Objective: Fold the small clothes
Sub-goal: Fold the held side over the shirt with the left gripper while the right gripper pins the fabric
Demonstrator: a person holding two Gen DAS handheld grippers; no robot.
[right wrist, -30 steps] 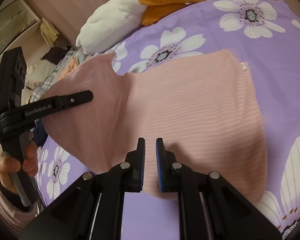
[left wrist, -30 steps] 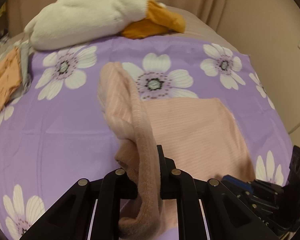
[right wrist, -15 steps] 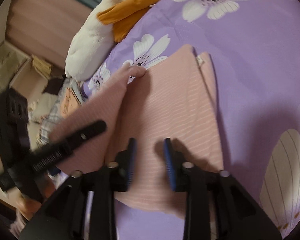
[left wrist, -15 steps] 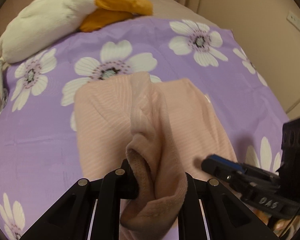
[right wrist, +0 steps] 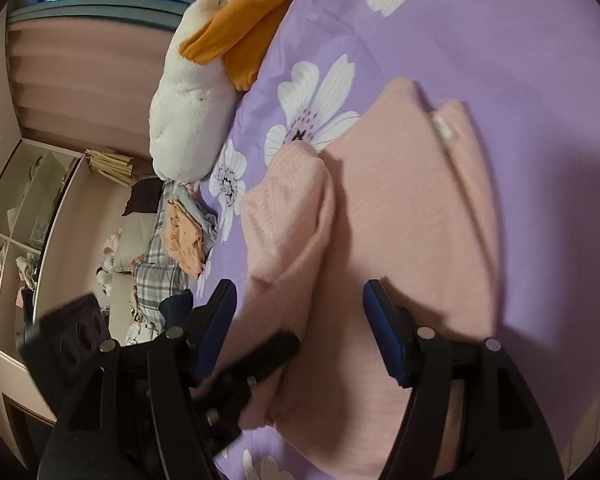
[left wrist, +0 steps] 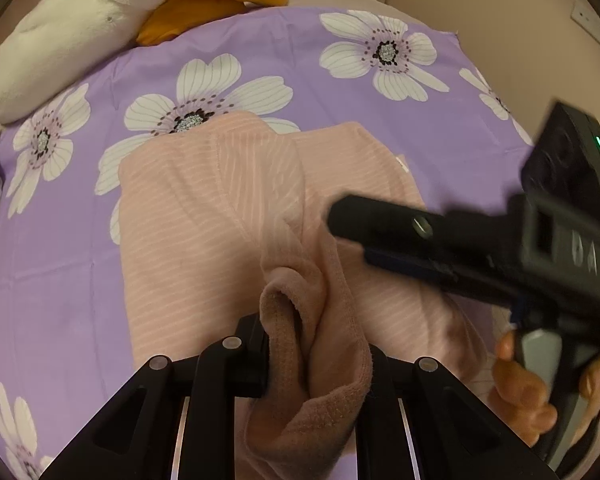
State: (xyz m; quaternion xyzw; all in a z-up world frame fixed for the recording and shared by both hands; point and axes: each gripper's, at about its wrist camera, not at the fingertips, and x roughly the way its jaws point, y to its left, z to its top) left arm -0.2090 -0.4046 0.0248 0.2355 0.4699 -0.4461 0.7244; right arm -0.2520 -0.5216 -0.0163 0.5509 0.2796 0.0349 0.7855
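A small pink striped garment lies on the purple flowered sheet. My left gripper is shut on a bunched pink edge of it and holds that part over the rest of the cloth. The right gripper reaches in from the right just above the garment. In the right wrist view my right gripper is open and empty, its jaws wide apart over the pink garment. The left gripper shows there at the lower left with cloth in it.
A white and orange plush toy lies at the far edge of the bed. A pile of other clothes sits beyond the sheet's left side. Shelves and a curtain stand behind. A wall is on the right.
My left gripper has carried the garment's edge to the right, over the rest. My right gripper has opened wide and moved across in front of the left camera.
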